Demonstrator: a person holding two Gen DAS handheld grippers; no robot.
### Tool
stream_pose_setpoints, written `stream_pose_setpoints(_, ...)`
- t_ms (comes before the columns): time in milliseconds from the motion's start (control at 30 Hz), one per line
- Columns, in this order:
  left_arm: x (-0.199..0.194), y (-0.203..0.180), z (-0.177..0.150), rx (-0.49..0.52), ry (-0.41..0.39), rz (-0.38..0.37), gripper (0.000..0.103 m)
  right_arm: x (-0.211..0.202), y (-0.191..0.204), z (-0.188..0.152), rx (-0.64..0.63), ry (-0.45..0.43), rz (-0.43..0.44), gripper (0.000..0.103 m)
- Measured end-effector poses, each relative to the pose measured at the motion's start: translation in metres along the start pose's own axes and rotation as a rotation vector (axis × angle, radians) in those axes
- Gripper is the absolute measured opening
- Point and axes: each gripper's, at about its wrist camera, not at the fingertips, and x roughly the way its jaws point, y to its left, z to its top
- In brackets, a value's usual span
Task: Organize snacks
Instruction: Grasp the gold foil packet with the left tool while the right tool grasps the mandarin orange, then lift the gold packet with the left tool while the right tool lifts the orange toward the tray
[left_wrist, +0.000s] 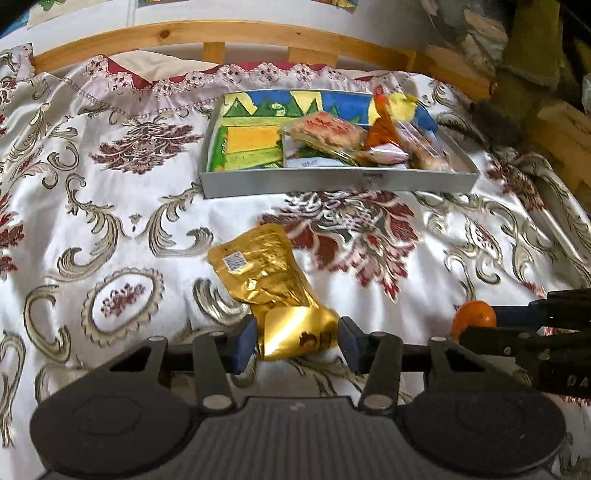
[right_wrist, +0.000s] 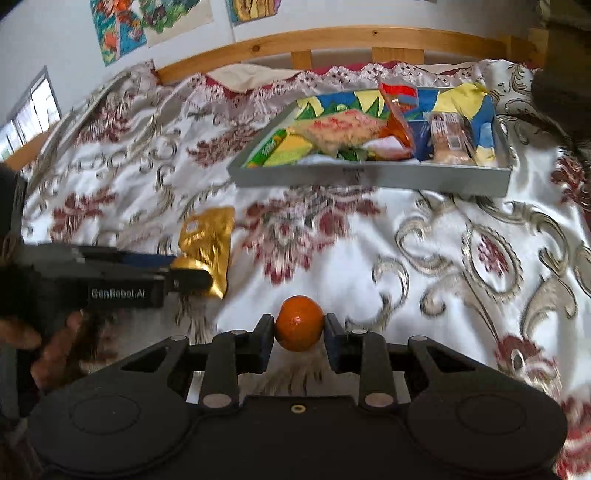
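Closest to the lens in the left wrist view, the left tool (left_wrist: 298, 341) is clamped on the bottom end of a gold foil pouch (left_wrist: 266, 280), with the rest of the pouch lying out on the bed cover (left_wrist: 110, 184) toward the middle of the frame. Foil like that looks light, crinkly and slippery, and it's already creasing at the pinch, so I'd say grabbing the flat sealed end is the safer bet than the puffy middle. In the right wrist view the right tool (right_wrist: 299, 334) is gripping a small orange (right_wrist: 300, 323) across its widest part, low centre of the frame. That one's round and firm-ish but bruisable, so a squeeze across the middle makes sense, just not too hard. Both tools tilt downward toward the bed, side by side, and each pokes into the other's view; a hand (right_wrist: 48, 343) shows at the lower left of the right view under the left tool's body. The grey tray (left_wrist: 332, 182) sits in the upper middle, already holding several wrapped snacks bunched on its right side, left part free. Both items are well short of it, I reckon.
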Motion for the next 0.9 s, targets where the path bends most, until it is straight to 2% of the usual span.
stream_pose_setpoints(133, 0.0, -0.001, 0.002, -0.019, 0.002, 0.0, 0.057, -0.003, 0.006, -0.009, -0.02, -0.007, -0.031, 0.031)
stream_pose_setpoints(200, 0.003, 0.004, 0.005, -0.07, 0.012, -0.014, 0.067, -0.002, 0.007, -0.016, -0.031, -0.009, -0.047, 0.031)
stream_pose_setpoints(300, 0.01, 0.011, 0.009, -0.146, 0.035, -0.028, 0.076, 0.0, 0.008, -0.019, -0.044, -0.025, -0.055, 0.031)
stream_pose_setpoints(500, 0.028, 0.008, 0.025, -0.19, 0.072, 0.014, 0.09, 0.012, 0.012, -0.01, -0.071, -0.085, -0.071, 0.031)
stream_pose_setpoints(567, 0.036, 0.004, 0.031, -0.189, 0.105, 0.054, 0.089, 0.017, 0.01, -0.011, -0.07, -0.081, -0.074, 0.031)
stream_pose_setpoints(633, 0.041, 0.0, 0.032, -0.183, 0.113, 0.091, 0.083, 0.021, 0.009, -0.012, -0.074, -0.07, -0.08, 0.031)
stream_pose_setpoints(700, 0.04, -0.005, 0.029, -0.157, 0.117, 0.144, 0.068, 0.022, 0.008, -0.011, -0.061, -0.067, -0.077, 0.032)
stream_pose_setpoints(733, 0.038, -0.007, 0.026, -0.132, 0.114, 0.158, 0.066, 0.022, 0.008, -0.011, -0.054, -0.068, -0.075, 0.032)
stream_pose_setpoints(767, 0.035, -0.007, 0.024, -0.119, 0.113, 0.159, 0.058, 0.022, 0.007, -0.01, -0.045, -0.068, -0.072, 0.032)
stream_pose_setpoints(800, 0.032, -0.007, 0.02, -0.113, 0.112, 0.157, 0.056, 0.021, 0.006, -0.011, -0.036, -0.069, -0.068, 0.032)
stream_pose_setpoints(900, 0.021, -0.007, 0.012, -0.132, 0.116, 0.128, 0.056, 0.019, 0.005, -0.01, -0.014, -0.074, -0.05, 0.032)
